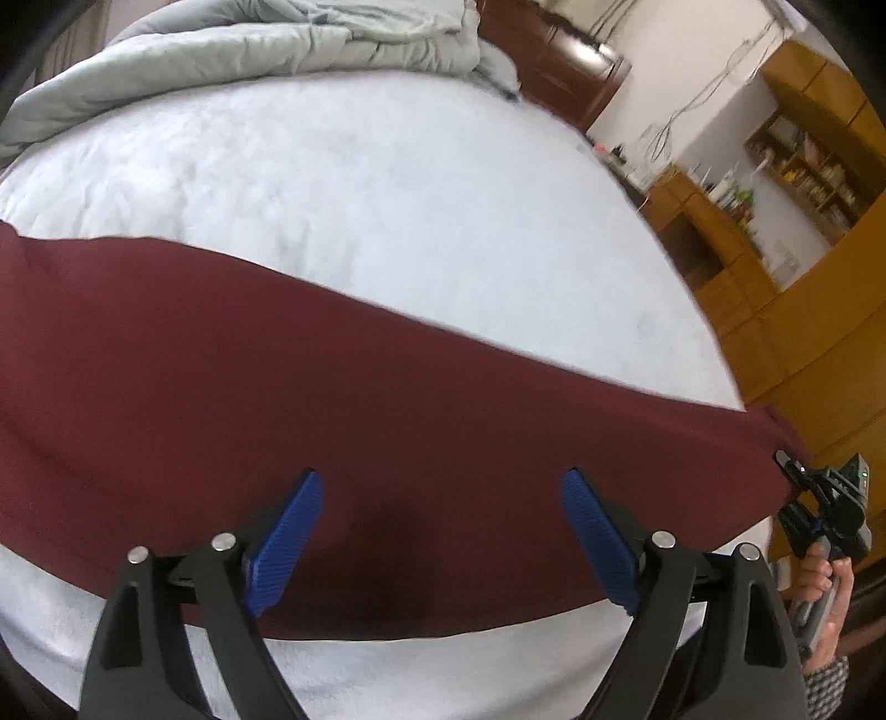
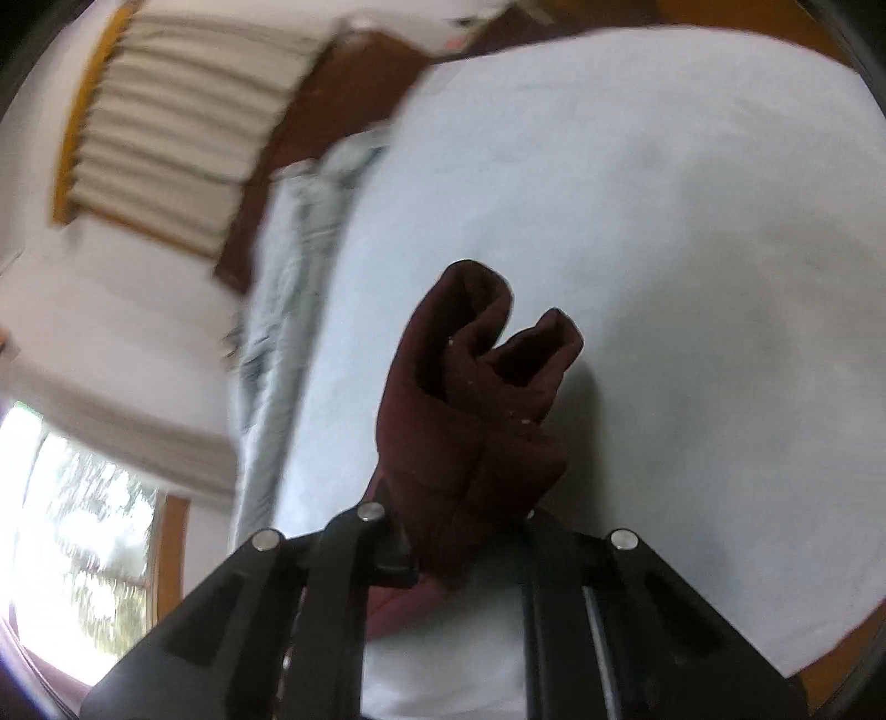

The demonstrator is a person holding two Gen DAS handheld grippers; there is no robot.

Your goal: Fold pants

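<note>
Dark red pants [image 1: 332, 399] lie stretched across the white bed [image 1: 360, 194] from left to right. My left gripper [image 1: 443, 537] is open just above their near middle, its blue pads [image 1: 285, 545] spread wide and empty. My right gripper [image 1: 797, 476] shows at the far right of the left wrist view, pinching the end of the pants. In the right wrist view the right gripper [image 2: 470, 531] is shut on a bunched end of the pants [image 2: 476, 399], lifted above the bed; its fingertips are hidden by the cloth.
A crumpled grey quilt [image 1: 249, 50] lies at the far end of the bed. A dark wooden headboard [image 1: 554, 61] and yellow wooden shelves [image 1: 775, 221] stand to the right. The right wrist view shows a window [image 2: 83, 526] at left and the bed edge [image 2: 803, 653].
</note>
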